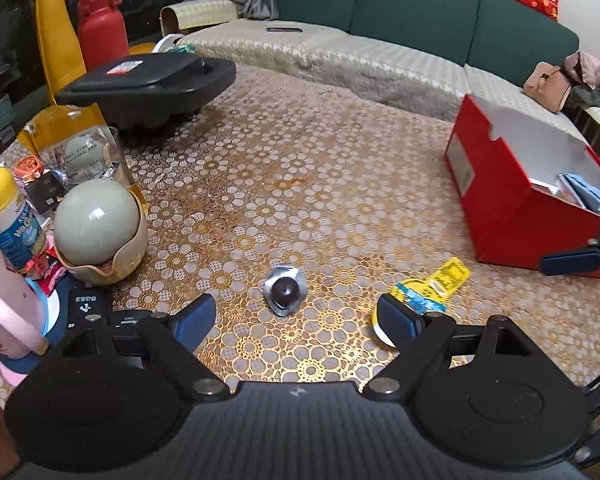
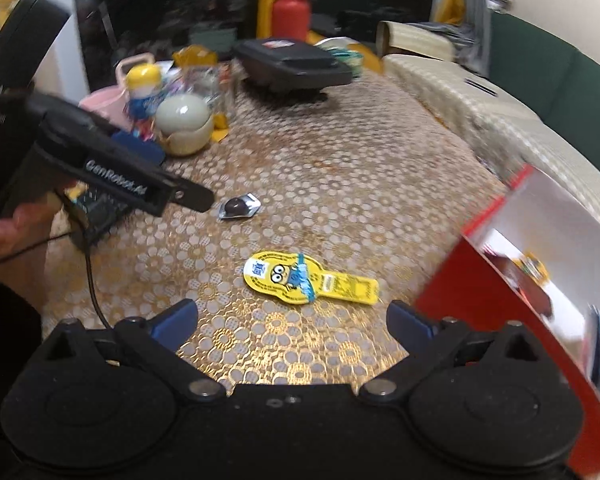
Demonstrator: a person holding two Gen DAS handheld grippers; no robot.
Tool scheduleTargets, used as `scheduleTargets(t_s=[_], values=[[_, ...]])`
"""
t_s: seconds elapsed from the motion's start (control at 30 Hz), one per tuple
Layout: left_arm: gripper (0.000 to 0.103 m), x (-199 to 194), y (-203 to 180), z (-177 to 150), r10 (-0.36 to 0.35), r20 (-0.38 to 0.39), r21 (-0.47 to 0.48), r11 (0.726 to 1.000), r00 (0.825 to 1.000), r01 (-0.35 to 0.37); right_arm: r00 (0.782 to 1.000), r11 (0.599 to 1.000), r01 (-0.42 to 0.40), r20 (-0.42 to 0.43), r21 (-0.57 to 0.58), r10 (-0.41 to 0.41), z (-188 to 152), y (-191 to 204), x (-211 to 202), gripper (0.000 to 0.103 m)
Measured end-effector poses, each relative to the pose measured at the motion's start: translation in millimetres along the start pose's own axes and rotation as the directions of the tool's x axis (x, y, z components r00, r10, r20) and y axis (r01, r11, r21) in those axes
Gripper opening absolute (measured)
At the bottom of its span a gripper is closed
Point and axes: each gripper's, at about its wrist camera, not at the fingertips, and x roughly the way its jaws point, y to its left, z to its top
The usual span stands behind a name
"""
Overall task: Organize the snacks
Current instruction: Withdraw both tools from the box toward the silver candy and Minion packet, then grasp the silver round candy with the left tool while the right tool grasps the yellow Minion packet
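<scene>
A dark round snack in a silver wrapper (image 1: 285, 290) lies on the patterned table just ahead of my open, empty left gripper (image 1: 296, 322); it also shows in the right wrist view (image 2: 239, 206). A yellow Minions snack pack (image 1: 432, 285) lies beside the left gripper's right finger, and ahead of my open, empty right gripper (image 2: 292, 326) in its view (image 2: 310, 282). A red open box (image 1: 516, 184) with snacks inside stands at the right; it also shows in the right wrist view (image 2: 540, 280).
At the left stand a grey-green ball in a beige holder (image 1: 98, 228), a vitamin bottle (image 1: 8, 220), a pink cup (image 1: 8, 312), a yellow bag (image 1: 72, 148), a black device (image 1: 148, 84) and a red bottle (image 1: 100, 20). A green sofa (image 1: 380, 12) lies behind the table.
</scene>
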Motion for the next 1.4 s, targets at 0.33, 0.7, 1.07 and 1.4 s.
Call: scheduleTargets(t_s=[0.33,0.7,1.07,1.4], values=[[0.088,37.4,8.7,9.6,-0.023,-0.056,-0.032,0.999,0.998,0.021,0.994,0.991,-0.077,-0.090,-0.108,0.067,18.5,-6.6,69.5,0.093],[0.088,78.5,12.7,18.4,-0.041,-0.125,-0.065,0.997,0.991,0.033,0.987,0.988,-0.099,-0.136,-0.115,0.084,23.6,-14.2,95.9,0.081],[0.034,80.7,6.0,16.2,0.009,-0.116,-0.011,1.000,0.993,-0.010,0.992,0.995,-0.054,-0.118,-0.082,0.044,17.9,-2.6,90.2,0.065],[0.033,65.7,2.6,10.9,-0.024,-0.115,-0.054,0.998,0.993,0.018,0.997,0.999,0.020,-0.074,0.051,-0.016,7.3,0.3,64.3,0.065]])
